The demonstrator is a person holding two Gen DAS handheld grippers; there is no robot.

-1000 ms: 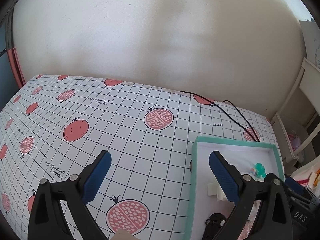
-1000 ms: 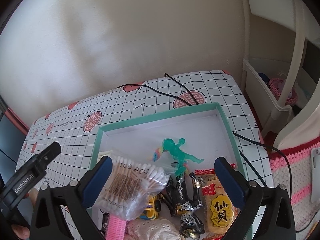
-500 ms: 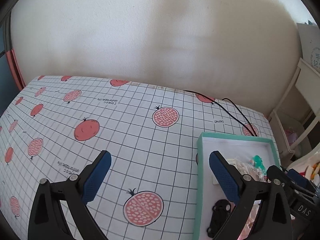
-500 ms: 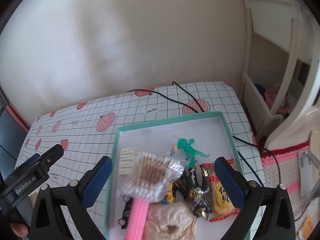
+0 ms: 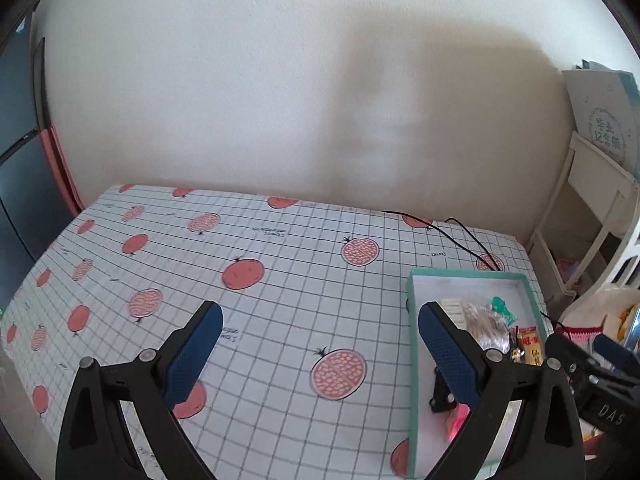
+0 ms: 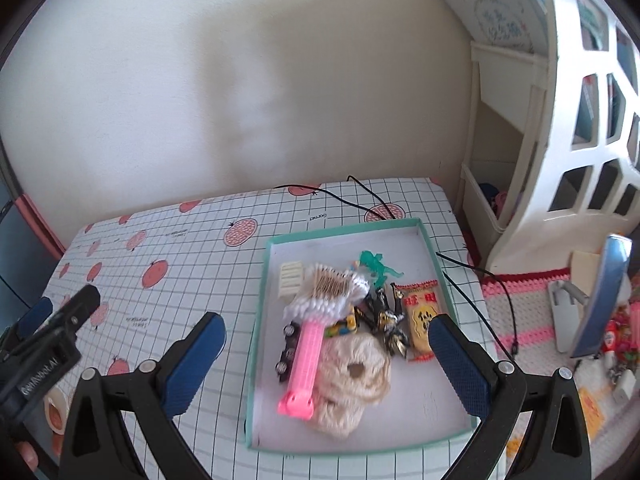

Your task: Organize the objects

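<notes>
A teal-rimmed white box (image 6: 344, 229) sits on the pomegranate-print table and also shows in the left wrist view (image 5: 466, 275). It holds a bag of cotton swabs (image 6: 324, 292), a pink dispenser (image 6: 306, 360), a green figurine (image 6: 378, 268), a yellow snack packet (image 6: 420, 318), a cream knitted item (image 6: 352, 380), a white comb-like piece (image 6: 291, 278) and small dark toys (image 6: 386, 320). My right gripper (image 6: 326, 360) is open and empty above the box. My left gripper (image 5: 320, 354) is open and empty over the table, left of the box.
A black cable (image 6: 368, 200) runs across the table's far right and down beside the box. A white shelf unit (image 6: 520, 128) stands to the right. A pink crocheted mat (image 6: 528, 312) with small items lies at right. The wall is behind the table.
My right gripper has risen and pulled back from the box, leaving the cotton swab bag lying in it. My left gripper has also lifted and drawn back, showing more table.
</notes>
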